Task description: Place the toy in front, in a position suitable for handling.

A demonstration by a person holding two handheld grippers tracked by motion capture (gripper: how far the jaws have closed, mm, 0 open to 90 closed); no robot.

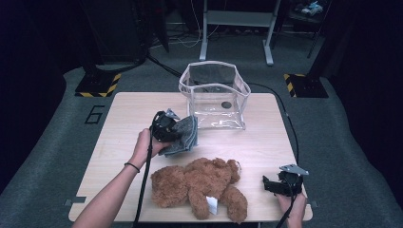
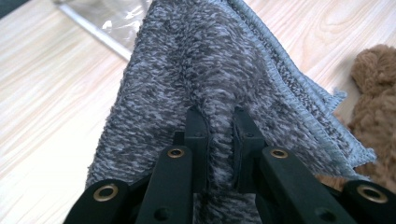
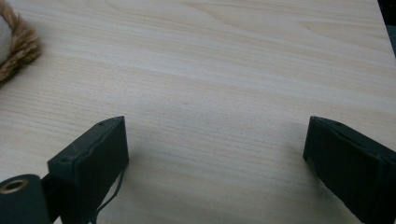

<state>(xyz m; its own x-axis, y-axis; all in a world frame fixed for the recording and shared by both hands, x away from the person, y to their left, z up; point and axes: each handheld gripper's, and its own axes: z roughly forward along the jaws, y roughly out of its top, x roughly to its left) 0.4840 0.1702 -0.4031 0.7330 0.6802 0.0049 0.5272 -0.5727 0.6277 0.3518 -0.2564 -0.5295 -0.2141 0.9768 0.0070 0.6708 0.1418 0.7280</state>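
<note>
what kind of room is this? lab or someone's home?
Most likely a lab or recording workspace: hazard-striped floor plates, cables across grey carpet, a metal stand frame behind the wooden table, whose number 6 is marked on the floor.

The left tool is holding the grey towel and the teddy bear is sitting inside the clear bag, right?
Not quite. The left tool does hold the grey towel, but the high view shows the teddy bear lying on the table, in front of the clear bag.
</note>
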